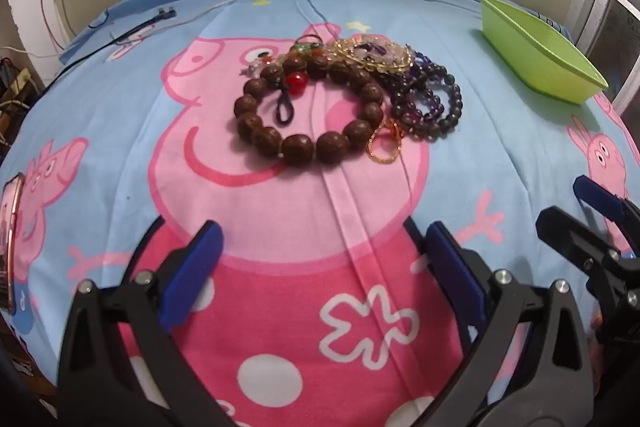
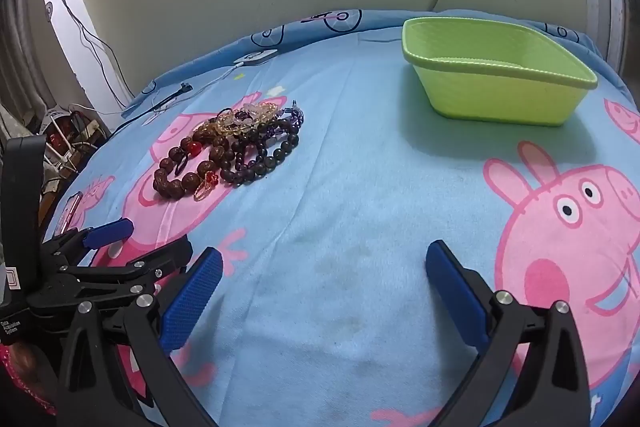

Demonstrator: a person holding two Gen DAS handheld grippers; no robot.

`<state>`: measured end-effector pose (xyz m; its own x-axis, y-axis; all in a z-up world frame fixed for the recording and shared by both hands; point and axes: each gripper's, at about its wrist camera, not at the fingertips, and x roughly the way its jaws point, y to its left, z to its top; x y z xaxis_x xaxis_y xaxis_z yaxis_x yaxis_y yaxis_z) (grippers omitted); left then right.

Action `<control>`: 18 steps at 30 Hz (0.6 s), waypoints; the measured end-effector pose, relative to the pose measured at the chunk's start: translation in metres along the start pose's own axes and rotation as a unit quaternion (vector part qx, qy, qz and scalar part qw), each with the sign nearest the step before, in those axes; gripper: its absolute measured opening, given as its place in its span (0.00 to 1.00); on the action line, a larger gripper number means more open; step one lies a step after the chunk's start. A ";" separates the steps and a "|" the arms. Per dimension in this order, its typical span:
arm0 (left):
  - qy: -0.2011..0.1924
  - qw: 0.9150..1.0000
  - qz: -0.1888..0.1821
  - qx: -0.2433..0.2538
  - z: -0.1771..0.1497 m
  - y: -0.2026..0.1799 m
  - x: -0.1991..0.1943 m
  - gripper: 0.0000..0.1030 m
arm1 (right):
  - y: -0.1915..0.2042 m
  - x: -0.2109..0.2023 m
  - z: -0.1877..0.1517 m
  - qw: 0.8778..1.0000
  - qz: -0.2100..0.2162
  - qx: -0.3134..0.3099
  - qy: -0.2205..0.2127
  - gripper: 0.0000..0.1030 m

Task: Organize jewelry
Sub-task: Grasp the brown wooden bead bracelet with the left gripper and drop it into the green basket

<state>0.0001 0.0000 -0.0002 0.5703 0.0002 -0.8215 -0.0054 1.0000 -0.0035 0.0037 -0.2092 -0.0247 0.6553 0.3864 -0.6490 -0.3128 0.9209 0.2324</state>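
Grippers [image 1: 324, 247] [image 2: 324, 267] level, fingers [image 2: 192, 299] apart.

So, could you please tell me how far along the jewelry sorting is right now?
Nothing looks done: the green basket appears empty. Nothing is in hand; the left tool and right tool are both open. The whole bracelet pile still lies on the blanket.
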 end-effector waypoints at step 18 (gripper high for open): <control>-0.005 0.997 -0.075 -0.034 0.028 0.069 -0.022 0.81 | 0.019 0.001 0.025 0.997 0.053 -0.054 0.000 0.39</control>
<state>0.0102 0.0691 0.0337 0.5774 -0.1497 -0.8027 0.0250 0.9858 -0.1658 0.0155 -0.1898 -0.0034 0.6148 0.4814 -0.6247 -0.4528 0.8640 0.2203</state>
